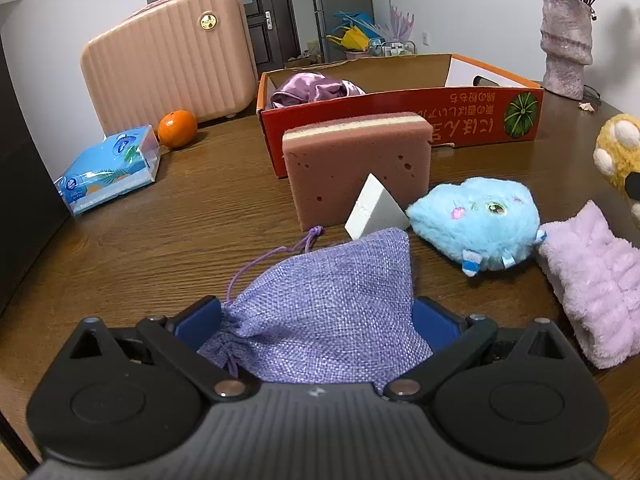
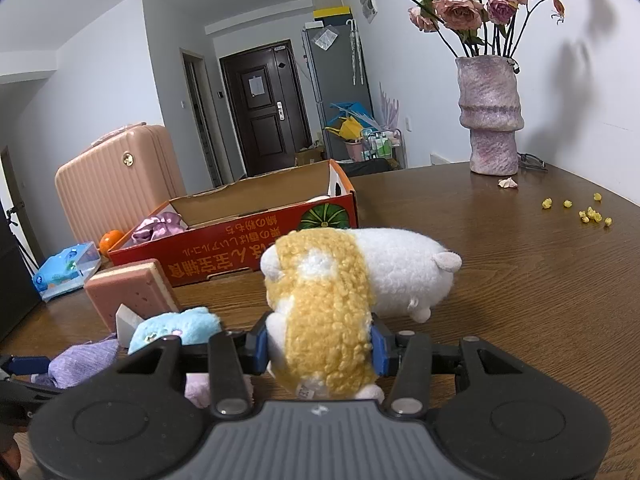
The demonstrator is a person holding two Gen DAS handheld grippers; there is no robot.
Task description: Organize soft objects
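Note:
My left gripper (image 1: 318,320) has its blue pads on both sides of a purple burlap drawstring pouch (image 1: 328,304) and is shut on it, low over the table. My right gripper (image 2: 320,346) is shut on a yellow and white plush toy (image 2: 340,292) that lies on the table. Ahead stand a pink sponge block (image 1: 356,168), a white wedge sponge (image 1: 376,208), a blue plush (image 1: 476,224) and a pale pink fluffy cloth (image 1: 596,284). A red cardboard box (image 1: 400,120) behind them holds a purple satin cloth (image 1: 316,88).
A pink suitcase (image 1: 168,56), an orange (image 1: 177,129) and a blue tissue pack (image 1: 108,168) are at the back left. A vase with roses (image 2: 490,116) stands at the back right. Yellow crumbs (image 2: 588,212) lie on the brown table (image 2: 520,280).

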